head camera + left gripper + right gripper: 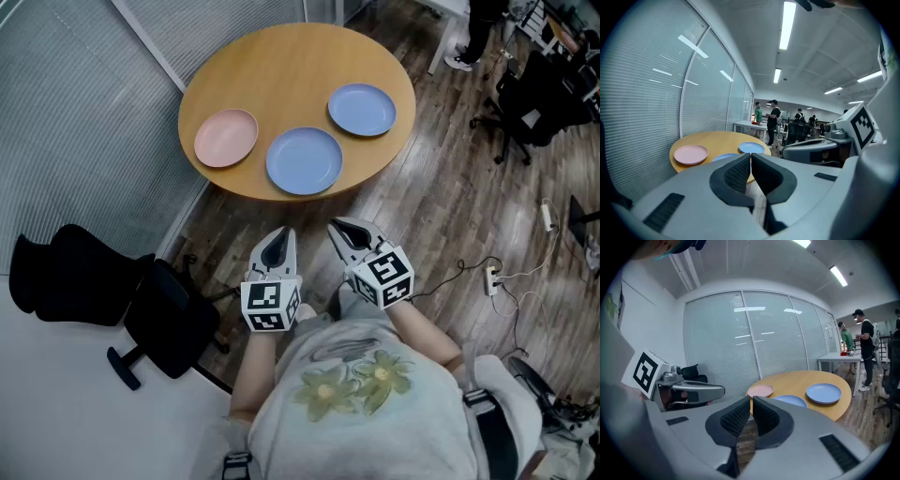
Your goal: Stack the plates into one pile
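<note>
Pink plate (226,138) waits at the desk's (281,66) nine o'clock; left tool (280,236) and right tool (343,230), both closed and empty, should part their jaws before reaching.

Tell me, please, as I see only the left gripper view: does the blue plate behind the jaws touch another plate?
Observer: No; the near blue plate lies apart from the pink plate and the far blue plate.
Operator: Does the right gripper hold anything?
Observer: No; the right gripper is shut and empty.
Operator: Are the grippers over the table?
Observer: No; the left gripper and the right one hang short of the table, above the wooden floor.
</note>
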The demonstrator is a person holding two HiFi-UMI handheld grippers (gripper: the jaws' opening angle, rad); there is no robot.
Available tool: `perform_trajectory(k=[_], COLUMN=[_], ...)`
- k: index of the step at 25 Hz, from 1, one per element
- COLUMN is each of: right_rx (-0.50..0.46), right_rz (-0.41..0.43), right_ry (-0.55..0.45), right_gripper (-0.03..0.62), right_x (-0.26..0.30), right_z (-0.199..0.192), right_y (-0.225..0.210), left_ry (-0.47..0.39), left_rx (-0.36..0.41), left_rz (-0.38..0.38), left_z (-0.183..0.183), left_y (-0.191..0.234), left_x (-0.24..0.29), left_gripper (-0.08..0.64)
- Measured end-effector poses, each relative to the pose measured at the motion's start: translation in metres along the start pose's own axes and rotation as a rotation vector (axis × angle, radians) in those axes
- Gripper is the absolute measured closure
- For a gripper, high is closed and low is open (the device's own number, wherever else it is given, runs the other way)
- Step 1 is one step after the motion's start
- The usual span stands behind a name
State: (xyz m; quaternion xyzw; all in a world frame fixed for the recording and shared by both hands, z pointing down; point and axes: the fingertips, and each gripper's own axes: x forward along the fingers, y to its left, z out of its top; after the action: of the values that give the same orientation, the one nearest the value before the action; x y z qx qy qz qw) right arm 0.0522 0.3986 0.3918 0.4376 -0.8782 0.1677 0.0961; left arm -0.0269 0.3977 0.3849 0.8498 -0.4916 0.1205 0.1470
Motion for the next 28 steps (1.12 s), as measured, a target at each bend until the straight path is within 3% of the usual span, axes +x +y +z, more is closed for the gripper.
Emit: perform_trajectory(k=[6,13,28], right_rx=[-0.024,-0.044,-0.112], right_rz=[0.003,0.088,0.200], right_ry=[-0.005,-0.003,0.040], right_gripper=[0.543,0.543,0.541], right_x=[0.003,0.002,0.007], right_z=[-0.001,-0.001,0.013], right_y=[0.004,-0.004,-0.093], left_ry=[0.008,0.014,0.011], left_rx=[0.020,0.025,-0.025], left_rz=[-0.006,0.005,0.151], left_z=[-0.002,-0.001,0.012], left_y=[0.003,-0.008,-0.036], left_x=[0.004,0.017,0.091], left_gripper=[0.534,0.534,0.534])
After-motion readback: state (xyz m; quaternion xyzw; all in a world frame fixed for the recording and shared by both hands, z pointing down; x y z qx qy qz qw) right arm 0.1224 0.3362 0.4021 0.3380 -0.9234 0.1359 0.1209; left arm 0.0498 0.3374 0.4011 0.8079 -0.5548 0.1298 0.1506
